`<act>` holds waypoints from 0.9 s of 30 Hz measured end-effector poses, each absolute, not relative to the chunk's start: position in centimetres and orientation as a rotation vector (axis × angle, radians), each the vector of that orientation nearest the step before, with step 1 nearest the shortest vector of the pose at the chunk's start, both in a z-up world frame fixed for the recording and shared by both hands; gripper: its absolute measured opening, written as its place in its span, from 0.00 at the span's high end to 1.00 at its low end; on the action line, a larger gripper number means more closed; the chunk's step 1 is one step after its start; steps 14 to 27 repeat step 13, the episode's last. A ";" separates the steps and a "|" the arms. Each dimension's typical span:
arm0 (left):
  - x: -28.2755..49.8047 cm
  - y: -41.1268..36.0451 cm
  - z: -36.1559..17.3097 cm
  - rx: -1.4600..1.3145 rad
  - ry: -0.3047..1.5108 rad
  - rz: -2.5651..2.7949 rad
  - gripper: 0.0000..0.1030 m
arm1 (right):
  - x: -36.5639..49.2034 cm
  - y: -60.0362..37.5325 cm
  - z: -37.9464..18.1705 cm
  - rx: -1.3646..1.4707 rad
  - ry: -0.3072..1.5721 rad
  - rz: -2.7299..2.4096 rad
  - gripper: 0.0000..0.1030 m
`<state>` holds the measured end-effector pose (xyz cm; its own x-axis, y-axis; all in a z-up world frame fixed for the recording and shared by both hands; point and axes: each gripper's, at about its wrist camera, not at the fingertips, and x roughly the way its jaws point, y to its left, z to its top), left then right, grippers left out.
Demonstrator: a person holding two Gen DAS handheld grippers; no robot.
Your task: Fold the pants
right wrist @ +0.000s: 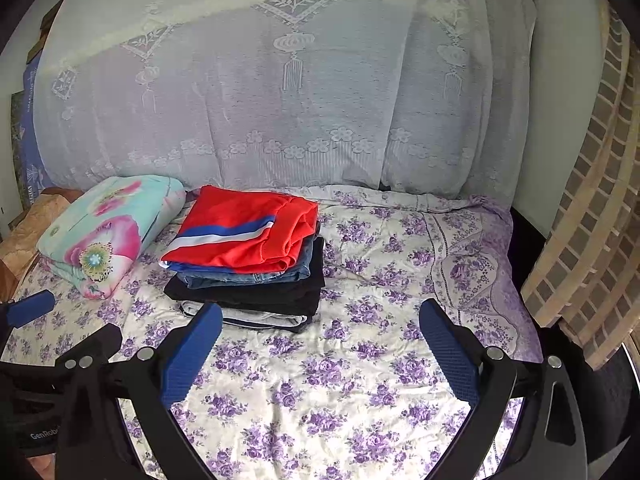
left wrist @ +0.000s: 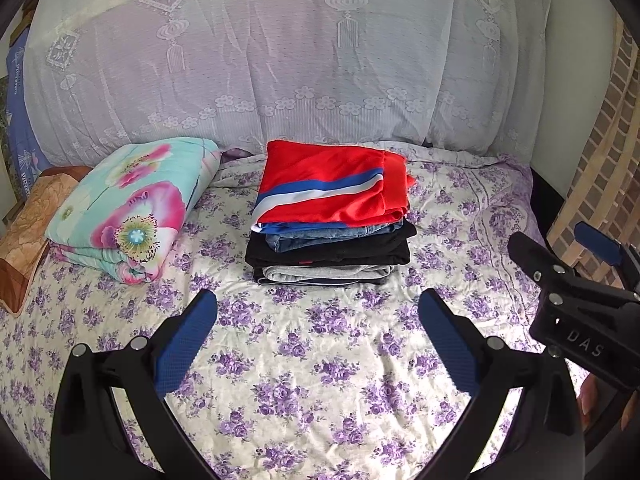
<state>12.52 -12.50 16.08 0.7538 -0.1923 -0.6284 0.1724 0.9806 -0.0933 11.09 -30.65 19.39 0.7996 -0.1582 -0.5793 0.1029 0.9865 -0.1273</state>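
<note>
A stack of folded pants (left wrist: 330, 232) (right wrist: 248, 272) lies on the flowered bed sheet (left wrist: 320, 360) (right wrist: 360, 360). On top are red pants with a blue and white stripe (left wrist: 332, 184) (right wrist: 244, 232); under them lie jeans, black pants and grey pants. My left gripper (left wrist: 318, 336) hovers open over bare sheet in front of the stack, holding nothing. My right gripper (right wrist: 320, 340) is open too, just in front and right of the stack; its left fingertip (right wrist: 204, 328) overlaps the stack's grey bottom layer in the view. It also shows at the left wrist view's right edge (left wrist: 560, 256).
A folded turquoise quilt with pink flowers (left wrist: 132, 208) (right wrist: 104, 232) lies left of the stack, beside a brown pillow (left wrist: 28, 232). A lace-covered heap of bedding (left wrist: 260, 60) (right wrist: 260, 100) rises behind. A brick-pattern curtain (right wrist: 592, 240) hangs at the right. Sheet lies bare to the right.
</note>
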 end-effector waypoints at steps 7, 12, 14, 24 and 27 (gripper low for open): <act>12.6 -12.4 16.1 -0.060 0.673 -0.203 0.05 | 11.2 -30.8 19.2 -0.086 0.635 -0.145 0.04; 12.5 -12.7 15.9 -0.023 0.679 -0.184 0.05 | 11.2 -30.9 19.2 -0.087 0.635 -0.146 0.04; 12.5 -12.6 15.8 -0.022 0.680 -0.183 0.05 | 11.2 -30.9 19.2 -0.087 0.635 -0.145 0.04; 12.5 -12.6 15.8 -0.022 0.680 -0.183 0.05 | 11.2 -30.9 19.2 -0.087 0.635 -0.145 0.04; 12.5 -12.6 15.8 -0.022 0.680 -0.183 0.05 | 11.2 -30.9 19.2 -0.087 0.635 -0.145 0.04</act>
